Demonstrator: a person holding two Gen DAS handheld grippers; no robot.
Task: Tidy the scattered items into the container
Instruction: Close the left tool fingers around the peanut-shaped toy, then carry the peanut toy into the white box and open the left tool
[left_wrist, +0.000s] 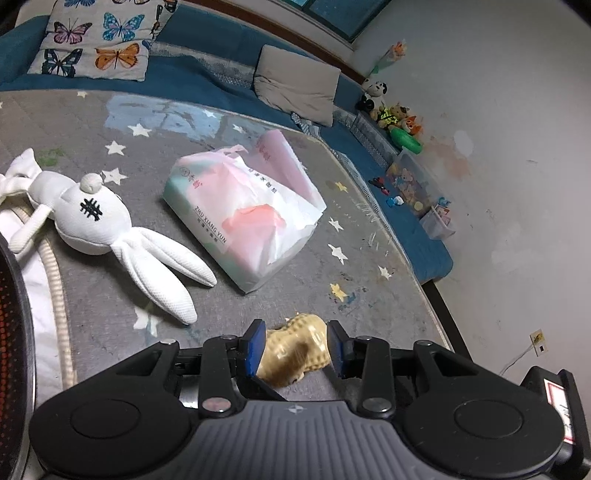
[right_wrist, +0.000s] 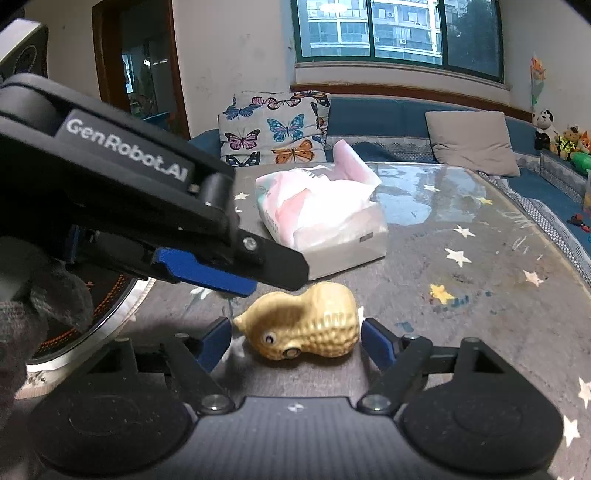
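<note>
A yellow peanut-shaped toy with googly eyes lies on the grey star-patterned table cover. My right gripper is open around it, one blue pad at each end and a thin gap on both sides. My left gripper hovers just above the toy from the left, clear of it. In the left wrist view the same toy shows between the left gripper's open fingers, with nothing gripped. A white rabbit plush and a tissue pack lie farther back.
A round dark object with an orange dotted pattern and a metal rim sits at the table's left edge, beside white fabric with a beige cord. A gloved hand is at lower left. A blue sofa with cushions lines the back.
</note>
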